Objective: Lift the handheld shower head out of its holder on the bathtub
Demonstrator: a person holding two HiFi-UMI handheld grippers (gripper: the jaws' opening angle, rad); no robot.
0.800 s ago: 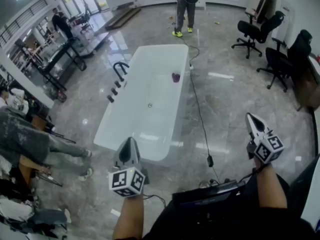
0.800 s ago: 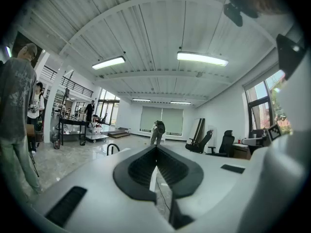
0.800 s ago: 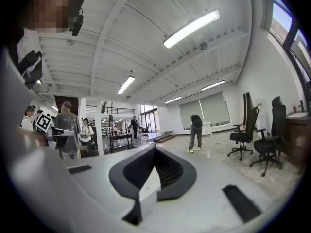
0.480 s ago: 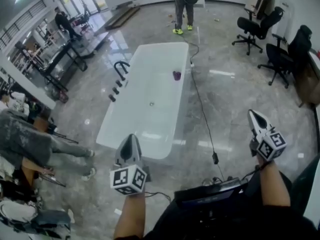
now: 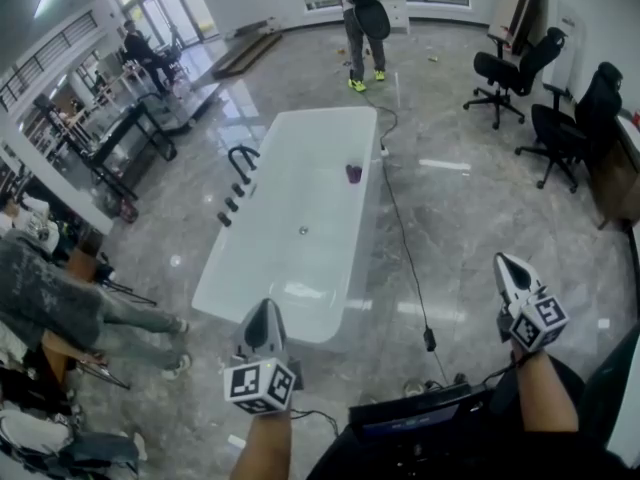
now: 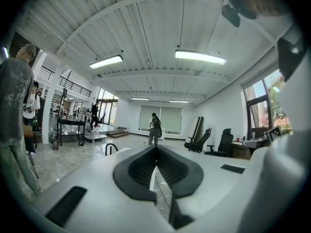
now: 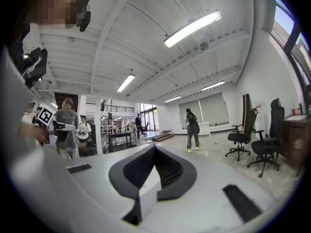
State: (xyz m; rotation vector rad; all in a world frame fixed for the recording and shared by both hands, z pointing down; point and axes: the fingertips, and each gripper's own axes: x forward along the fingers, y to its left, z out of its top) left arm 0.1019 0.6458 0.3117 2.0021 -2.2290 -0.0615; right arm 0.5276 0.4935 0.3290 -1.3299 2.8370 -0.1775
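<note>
Bathtub (image 5: 310, 188) fills the head view's centre, with black tap fittings (image 5: 232, 196) on its left rim and the shower head indistinct among them; the left gripper view catches only the arched spout (image 6: 111, 148). Left gripper (image 5: 265, 306) and right gripper (image 5: 504, 262) sit at the frame's bottom, jaws closed on nothing.

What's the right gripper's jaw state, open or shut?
Shut. The white two-jaw right gripper shows black-lined jaws meeting at their tips, nothing between them.

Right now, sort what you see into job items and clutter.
Job: bathtub; black fittings on its rim, shower head likely among them; left hand-held gripper; right hand-held gripper.
Clutter: purple object; floor cable; office chairs; standing person.
</note>
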